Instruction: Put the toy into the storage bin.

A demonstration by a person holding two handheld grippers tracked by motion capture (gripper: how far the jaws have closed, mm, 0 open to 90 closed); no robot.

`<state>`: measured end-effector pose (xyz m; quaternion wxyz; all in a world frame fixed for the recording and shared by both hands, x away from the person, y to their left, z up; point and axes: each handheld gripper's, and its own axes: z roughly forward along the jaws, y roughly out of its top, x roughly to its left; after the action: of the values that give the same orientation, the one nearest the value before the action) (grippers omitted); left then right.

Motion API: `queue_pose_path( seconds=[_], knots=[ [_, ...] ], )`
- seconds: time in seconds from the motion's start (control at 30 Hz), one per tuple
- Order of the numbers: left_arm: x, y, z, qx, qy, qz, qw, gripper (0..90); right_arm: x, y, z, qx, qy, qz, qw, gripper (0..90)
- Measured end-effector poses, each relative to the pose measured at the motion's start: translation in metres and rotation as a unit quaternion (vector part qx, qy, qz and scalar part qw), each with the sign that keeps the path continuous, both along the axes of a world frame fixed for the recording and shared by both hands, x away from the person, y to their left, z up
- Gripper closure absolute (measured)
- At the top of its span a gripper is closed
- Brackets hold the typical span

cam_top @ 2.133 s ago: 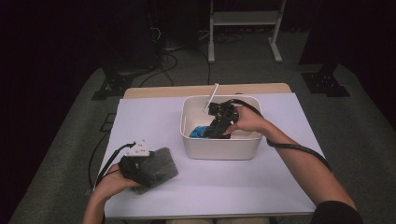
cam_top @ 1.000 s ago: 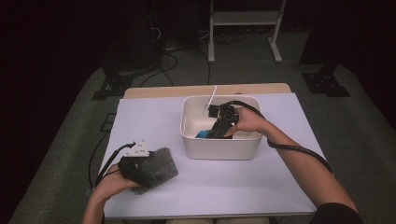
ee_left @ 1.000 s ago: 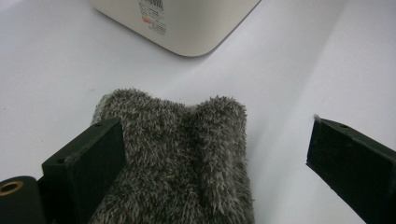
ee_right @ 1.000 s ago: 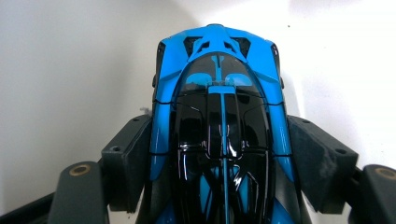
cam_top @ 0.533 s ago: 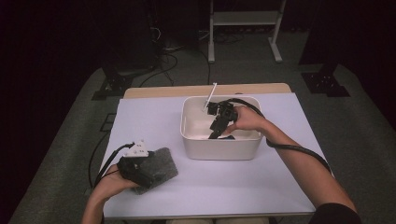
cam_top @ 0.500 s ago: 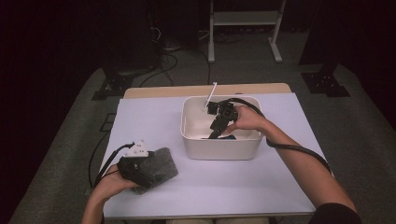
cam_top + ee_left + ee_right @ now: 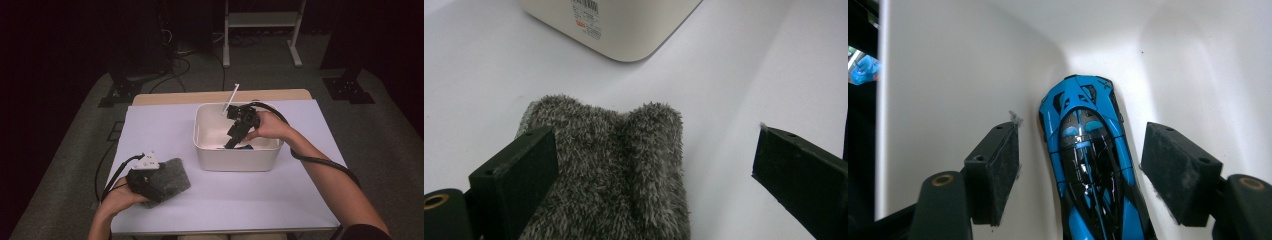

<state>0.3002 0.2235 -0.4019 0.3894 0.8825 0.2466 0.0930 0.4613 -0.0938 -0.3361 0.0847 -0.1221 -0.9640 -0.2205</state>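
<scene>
left claw (image 7: 644,190): we see its jaws spread wide, released, straddling the grey fuzzy cloth (image 7: 609,170); one pad is against the cloth's edge, the other well clear, so no grip.
grey fuzzy cloth: lies flat on the counter (image 7: 240,200) at our near left, just beside the white bin (image 7: 235,160), apart from it.
white bin: sits mid-counter, upright, a thin white stick (image 7: 229,100) leaning at its far rim.
right claw (image 7: 1080,170): down inside the bin, jaws apart on either side of the blue toy car (image 7: 1088,165); pads don't touch the car, so released, nothing grasped. We note the jaws have just been closing a little, with the car between them.
blue toy car: rests on the bin floor, against the wall.
progress: we judge that either the car has just been dropped in or its pick-up is barely begun; we can't tell which.
left to do: cloth unhandled as yet; we guess it goes next.
</scene>
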Motion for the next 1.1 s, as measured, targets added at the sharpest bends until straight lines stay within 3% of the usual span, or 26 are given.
queue_pose_path(
  seconds=[0.37,1.1],
  knots=[
    [-0.001,-0.001,0.0,0.004,-0.002,-0.005,1.0,3.9,-0.008,-0.017,0.024,0.026,-0.015,-0.009,0.9995,29.9],
    [-0.002,-0.002,-0.003,0.002,-0.001,0.002,1.0,3.9,-0.029,-0.052,0.067,0.051,-0.045,-0.038,0.997,29.4]
  ],
)
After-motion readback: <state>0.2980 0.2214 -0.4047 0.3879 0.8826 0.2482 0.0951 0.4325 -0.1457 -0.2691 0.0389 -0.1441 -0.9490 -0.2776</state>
